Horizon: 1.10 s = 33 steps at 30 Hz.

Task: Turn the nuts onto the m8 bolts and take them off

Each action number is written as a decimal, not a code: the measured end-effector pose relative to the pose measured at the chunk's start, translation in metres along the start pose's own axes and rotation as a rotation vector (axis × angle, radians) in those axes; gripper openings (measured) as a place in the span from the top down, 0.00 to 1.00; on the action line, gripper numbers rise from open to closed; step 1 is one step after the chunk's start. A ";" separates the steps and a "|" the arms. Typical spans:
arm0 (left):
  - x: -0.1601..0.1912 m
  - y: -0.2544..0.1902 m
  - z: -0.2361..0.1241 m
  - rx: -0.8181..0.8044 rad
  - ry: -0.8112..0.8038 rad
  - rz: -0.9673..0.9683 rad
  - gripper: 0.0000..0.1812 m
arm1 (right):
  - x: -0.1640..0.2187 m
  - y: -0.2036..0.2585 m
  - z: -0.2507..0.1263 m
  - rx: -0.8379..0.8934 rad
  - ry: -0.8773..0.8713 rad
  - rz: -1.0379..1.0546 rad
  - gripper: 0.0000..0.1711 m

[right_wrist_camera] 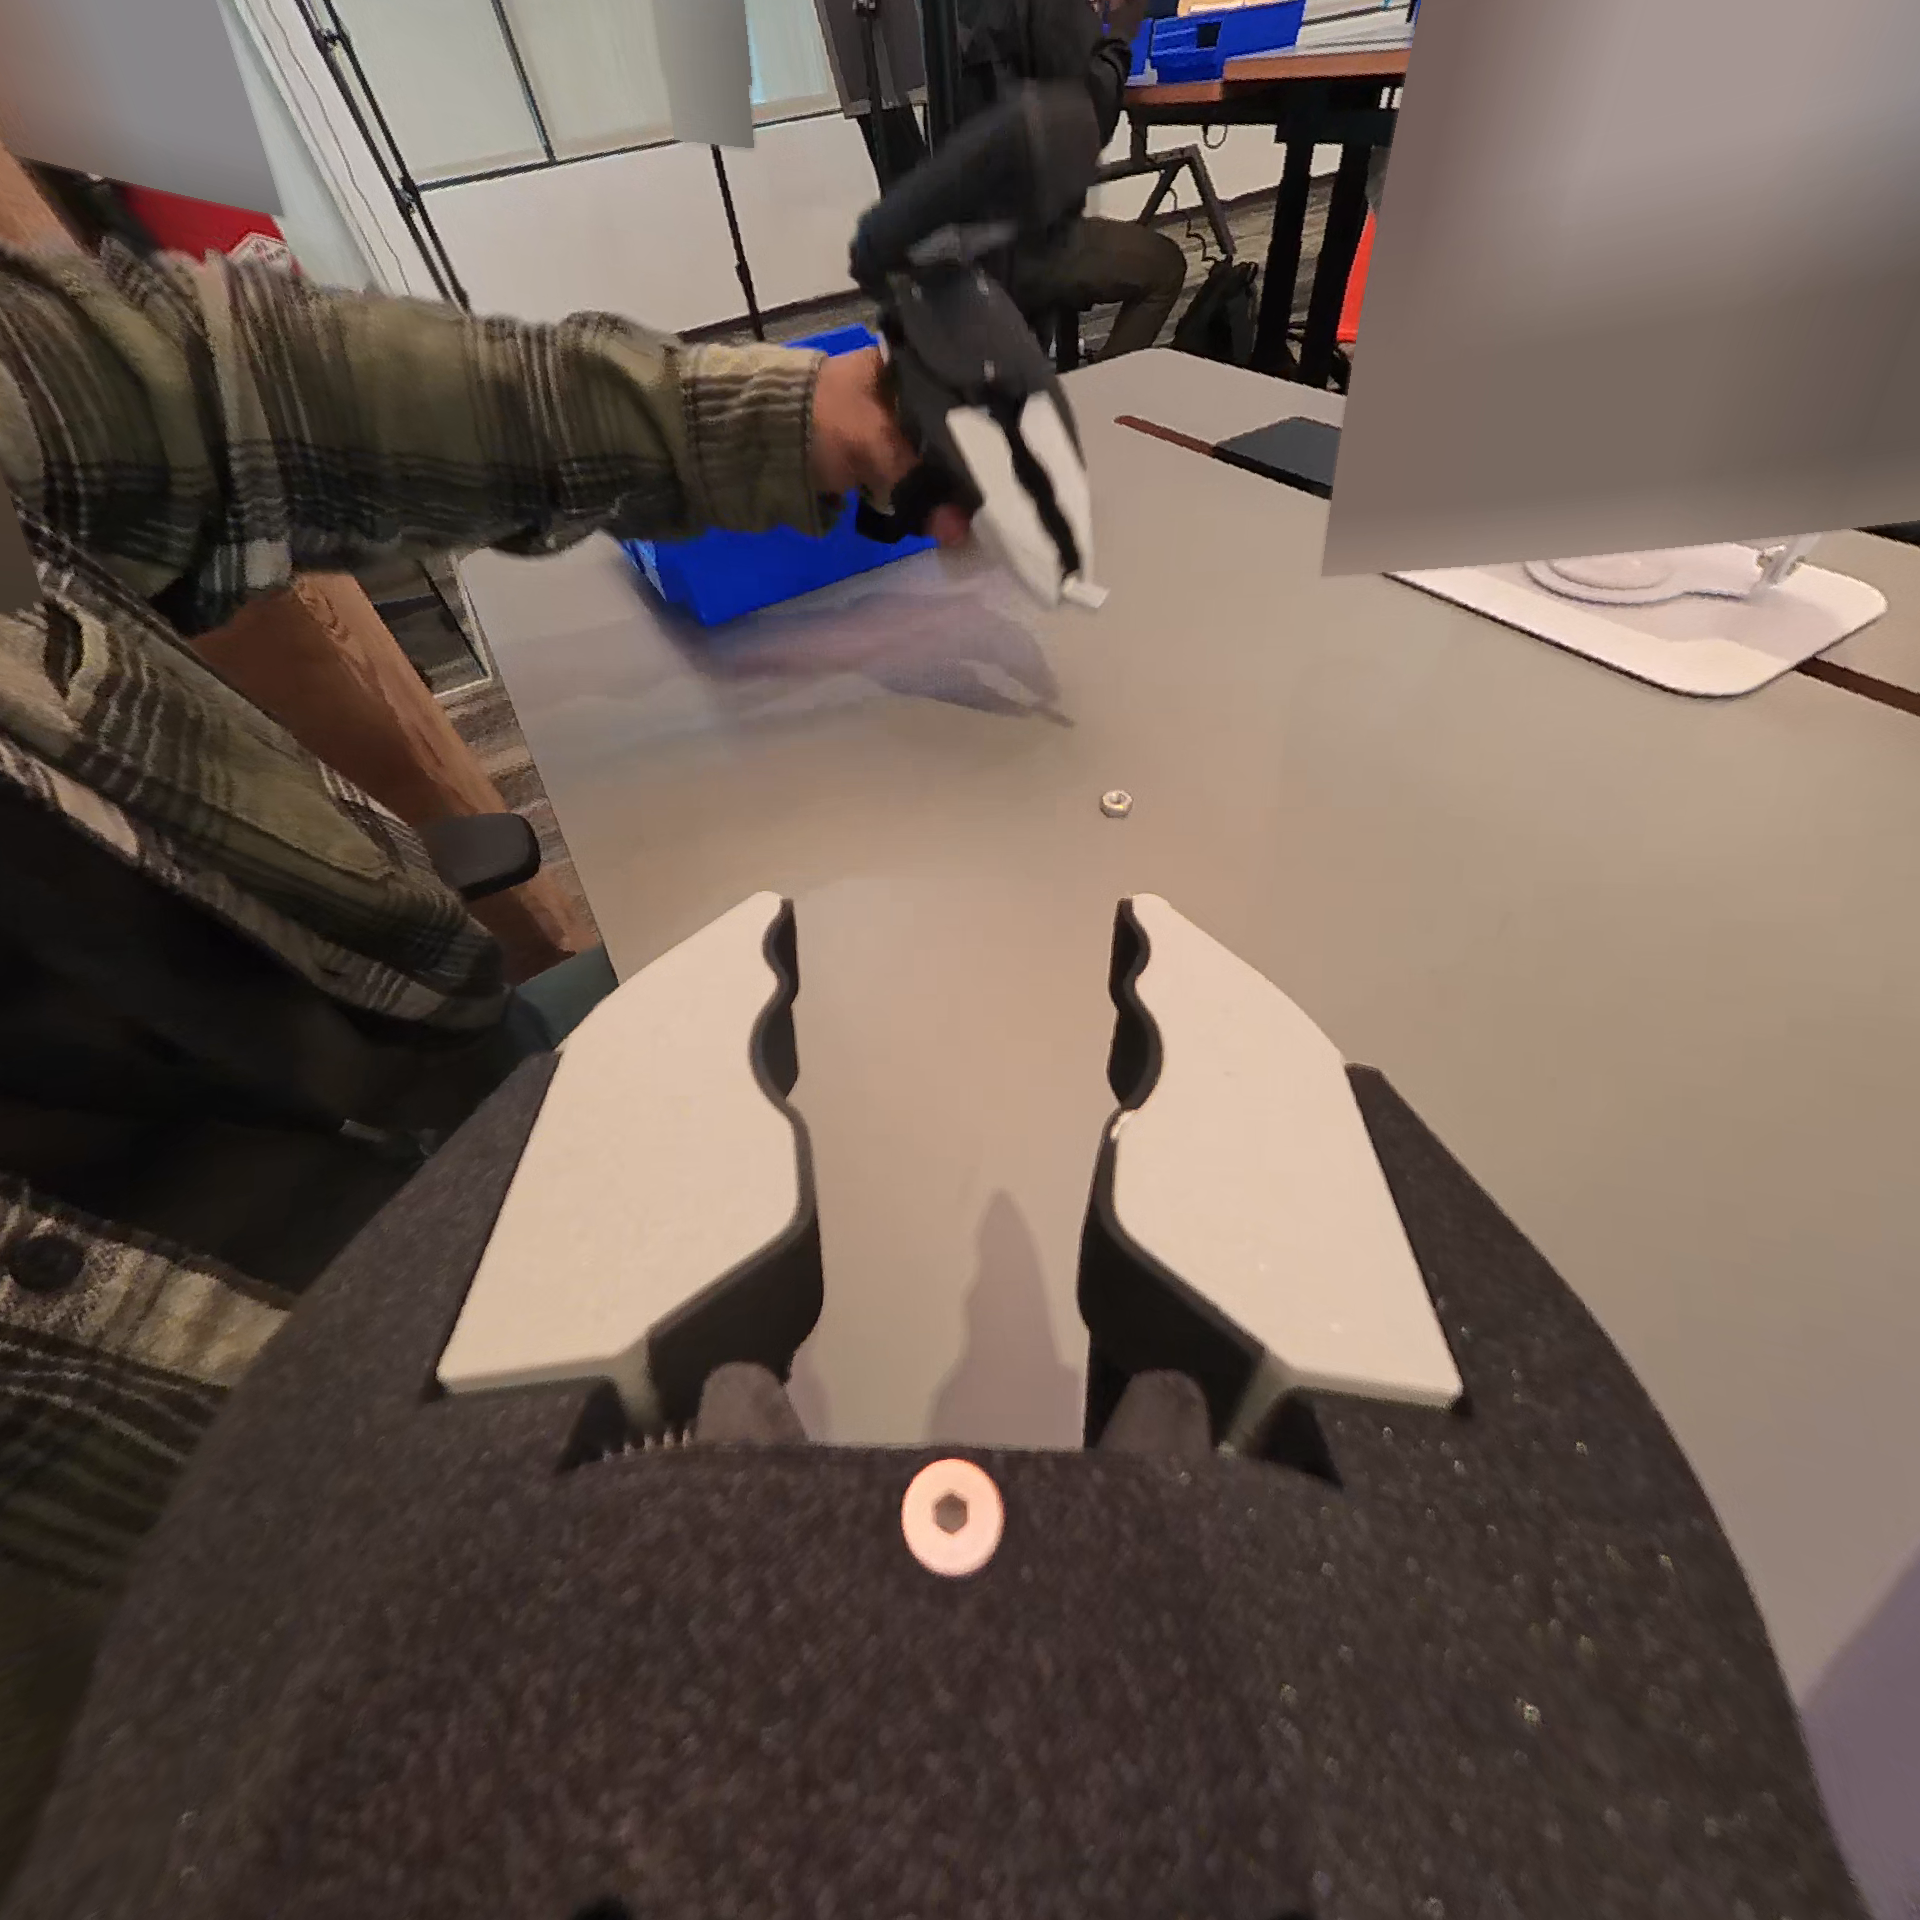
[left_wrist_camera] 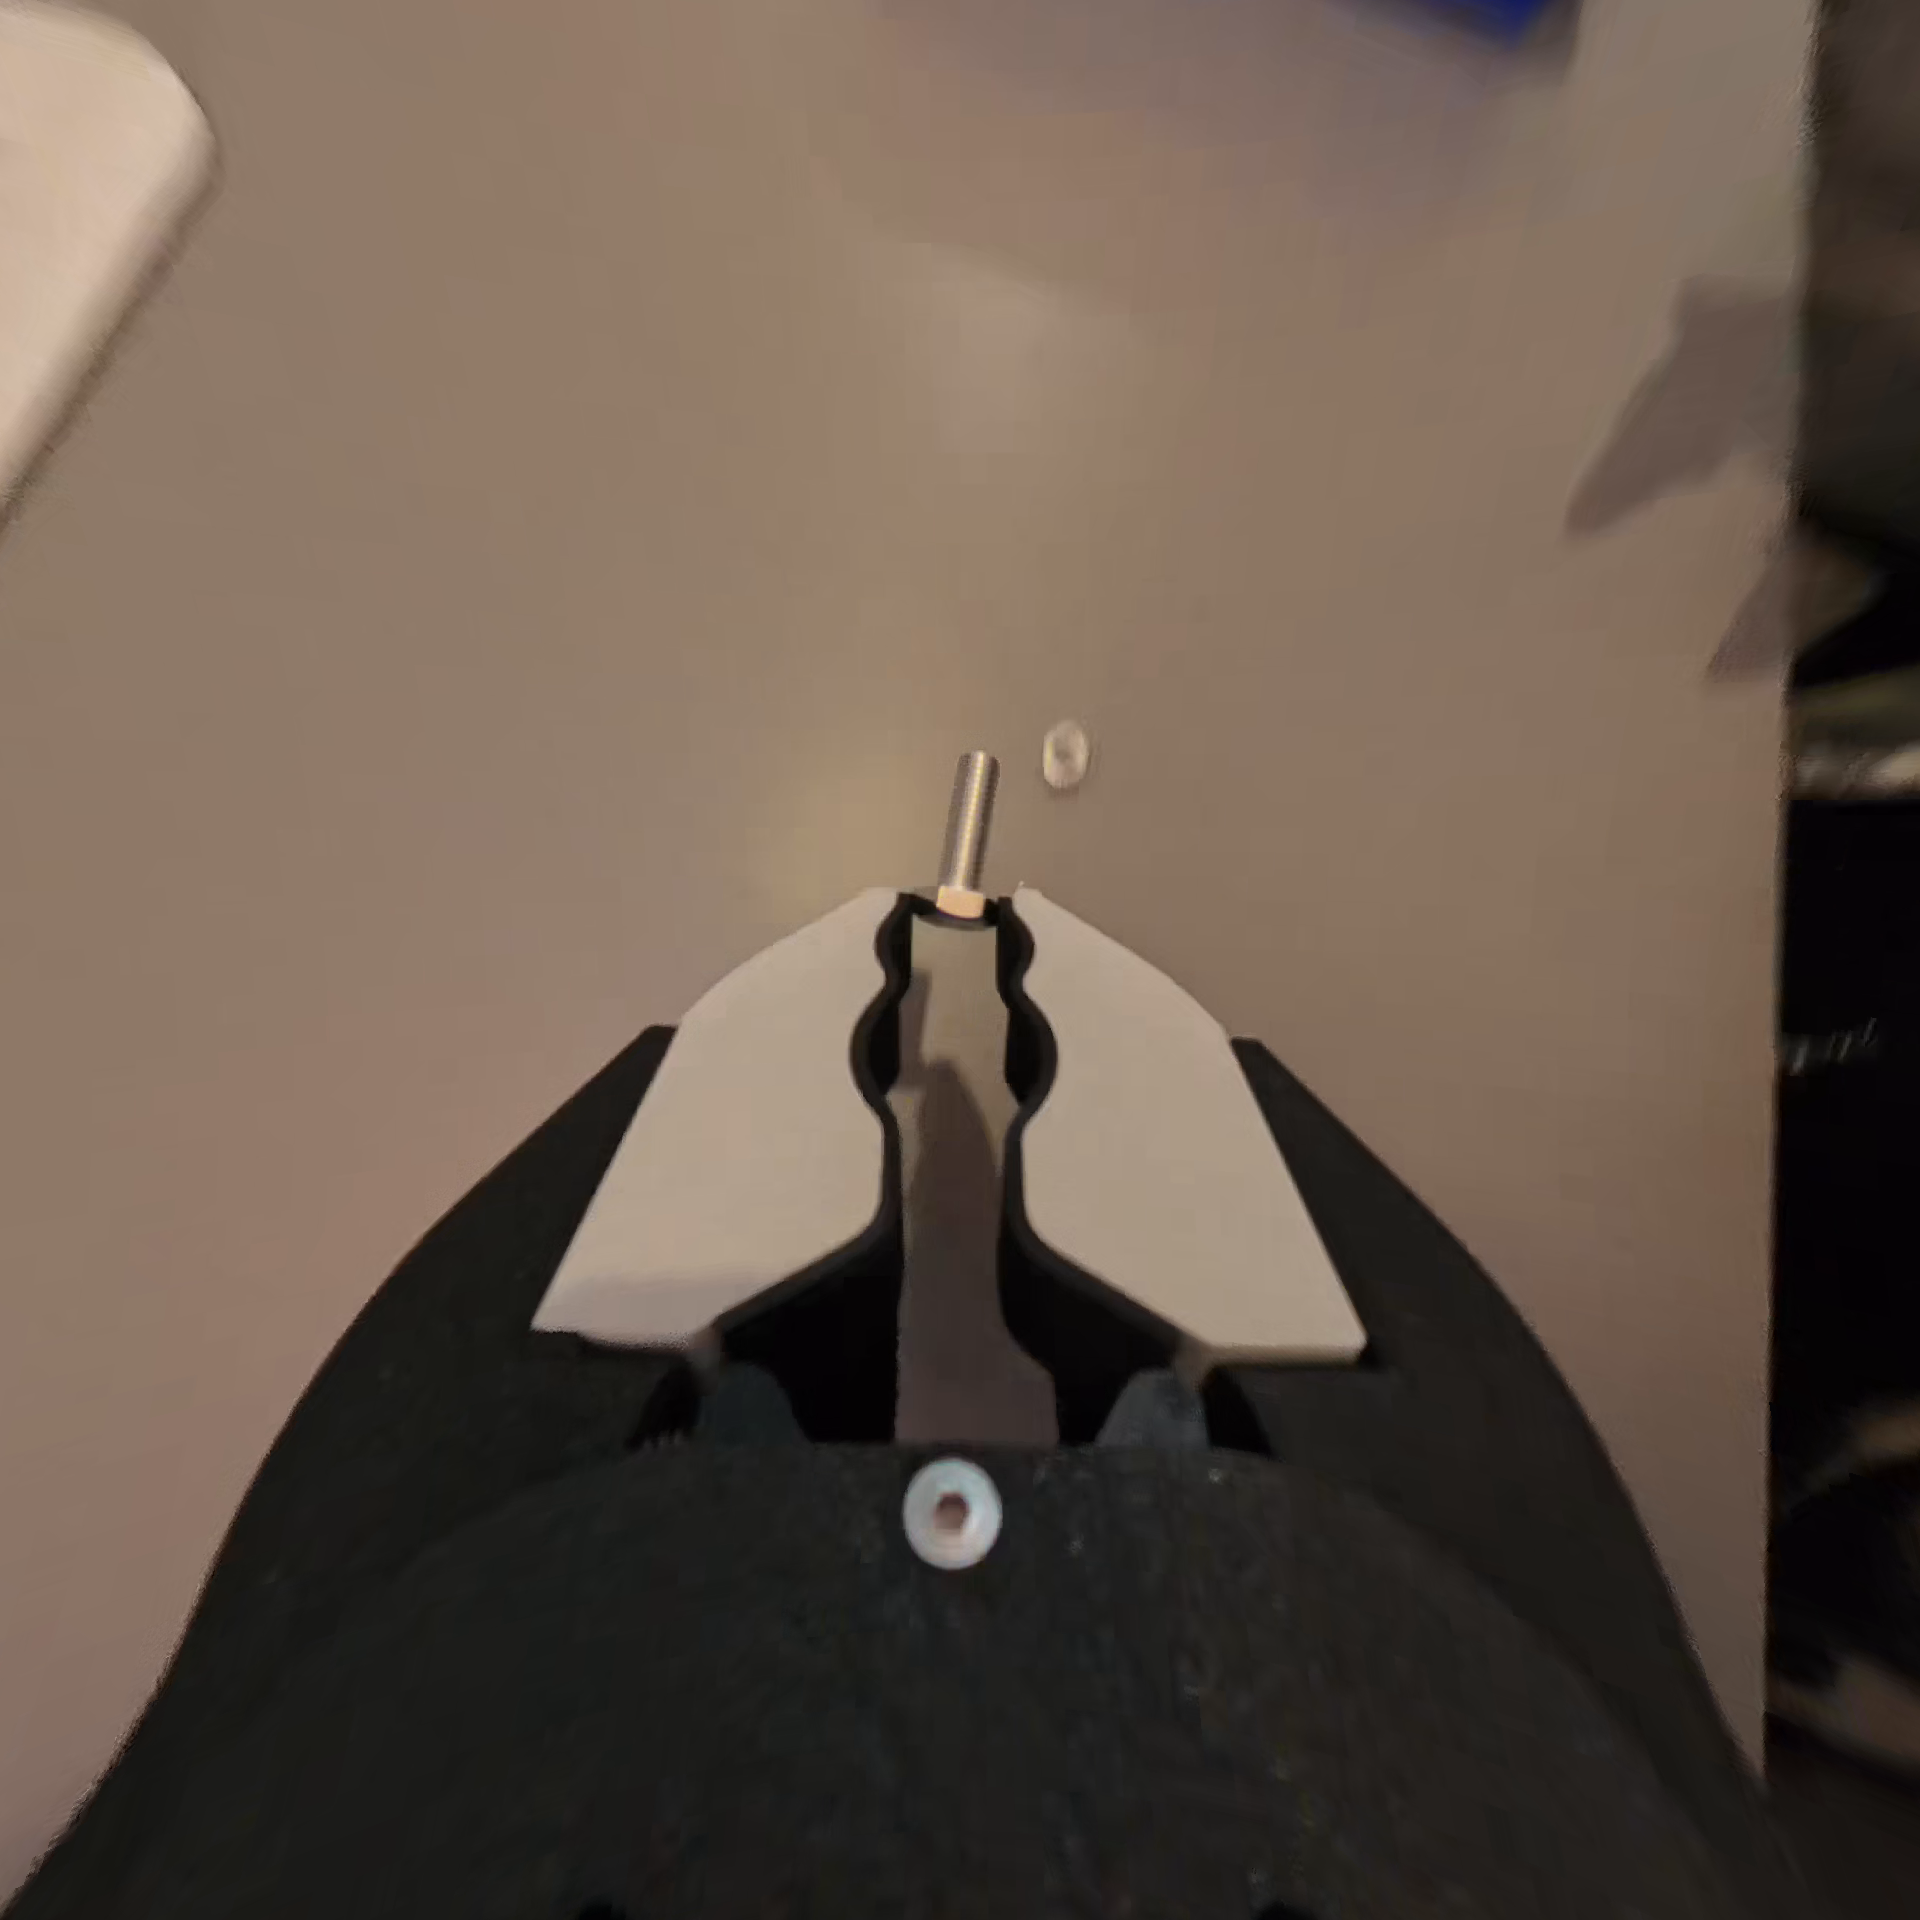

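My left gripper (left_wrist_camera: 958, 902) is shut on the head of a silver bolt (left_wrist_camera: 968, 821), whose threaded shank points away from me. A nut (left_wrist_camera: 1066, 755) lies loose on the grey table (left_wrist_camera: 520, 623) just beyond and right of the bolt's tip. In the right wrist view the left gripper (right_wrist_camera: 1075, 592) is held above the table with the bolt (right_wrist_camera: 1086, 594) at its tips. The nut (right_wrist_camera: 1116, 801) lies on the table below it. My right gripper (right_wrist_camera: 954, 914) is open and empty, low over the table, with the nut a short way ahead and slightly right.
A blue bin (right_wrist_camera: 758, 551) stands at the table's far left edge. A white base plate (right_wrist_camera: 1704, 623) sits at the right, and it also shows in the left wrist view (left_wrist_camera: 83, 260). The person's plaid sleeve (right_wrist_camera: 364, 416) reaches across from the left. The grippers' ends are close to 30 centimetres from one another. My left gripper's tips are some 10 centimetres from the nut (left_wrist_camera: 1066, 755).
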<state>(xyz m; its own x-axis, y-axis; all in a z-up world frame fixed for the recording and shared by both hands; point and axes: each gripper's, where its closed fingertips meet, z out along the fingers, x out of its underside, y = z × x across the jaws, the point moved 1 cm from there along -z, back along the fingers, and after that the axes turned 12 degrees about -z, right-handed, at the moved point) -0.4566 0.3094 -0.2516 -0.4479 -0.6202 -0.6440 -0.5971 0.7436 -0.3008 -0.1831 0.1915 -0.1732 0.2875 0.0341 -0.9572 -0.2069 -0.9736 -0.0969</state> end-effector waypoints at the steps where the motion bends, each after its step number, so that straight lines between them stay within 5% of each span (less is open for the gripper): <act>1: -0.017 -0.007 -0.005 0.012 -0.100 -0.019 0.92 | -0.001 -0.001 0.002 -0.005 -0.001 0.001 0.66; 6: -0.083 -0.033 -0.037 0.114 -0.624 -0.055 0.92 | -0.005 -0.010 0.023 -0.039 0.019 -0.005 0.67; 14: -0.085 -0.027 -0.055 0.268 -1.076 -0.087 0.92 | 0.005 -0.040 0.079 -0.103 0.099 0.004 0.68; 25: -0.071 -0.030 -0.080 0.398 -1.221 -0.024 0.92 | 0.045 -0.064 0.189 -0.294 0.320 -0.144 0.74; 33: -0.065 -0.024 -0.086 0.392 -1.223 -0.008 0.92 | 0.081 -0.060 0.227 -0.484 0.551 -0.338 0.79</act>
<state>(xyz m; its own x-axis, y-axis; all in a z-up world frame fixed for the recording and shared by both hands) -0.4704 0.3103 -0.1423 0.5789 -0.1484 -0.8018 -0.2685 0.8938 -0.3593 -0.3597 0.3038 -0.3064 0.7077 0.3508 -0.6132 0.3652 -0.9247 -0.1076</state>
